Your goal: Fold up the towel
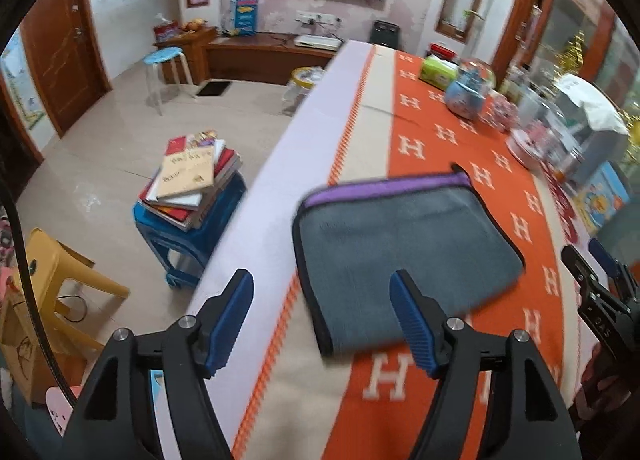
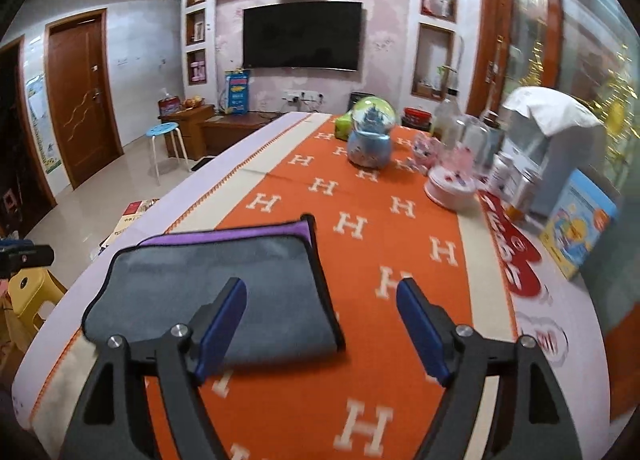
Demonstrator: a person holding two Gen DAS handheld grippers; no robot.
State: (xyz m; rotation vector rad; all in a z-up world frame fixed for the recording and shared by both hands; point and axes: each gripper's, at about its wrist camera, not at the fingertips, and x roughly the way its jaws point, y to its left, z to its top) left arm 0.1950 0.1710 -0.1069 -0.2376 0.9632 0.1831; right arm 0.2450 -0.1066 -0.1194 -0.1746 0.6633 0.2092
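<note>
A folded grey towel (image 1: 396,256) with a purple edge and black trim lies flat on the orange H-patterned tablecloth (image 1: 500,220). It also shows in the right wrist view (image 2: 224,280). My left gripper (image 1: 322,292) is open and empty, held above the towel's near left edge. My right gripper (image 2: 322,300) is open and empty, above the towel's near right corner. The right gripper also shows at the right edge of the left wrist view (image 1: 600,276).
A snow globe (image 2: 370,136), a pink round tin (image 2: 450,186), jars, a blue box (image 2: 576,222) and a covered appliance (image 2: 556,140) crowd the table's far right. A stool with stacked books (image 1: 192,184) and a yellow chair (image 1: 52,284) stand left of the table.
</note>
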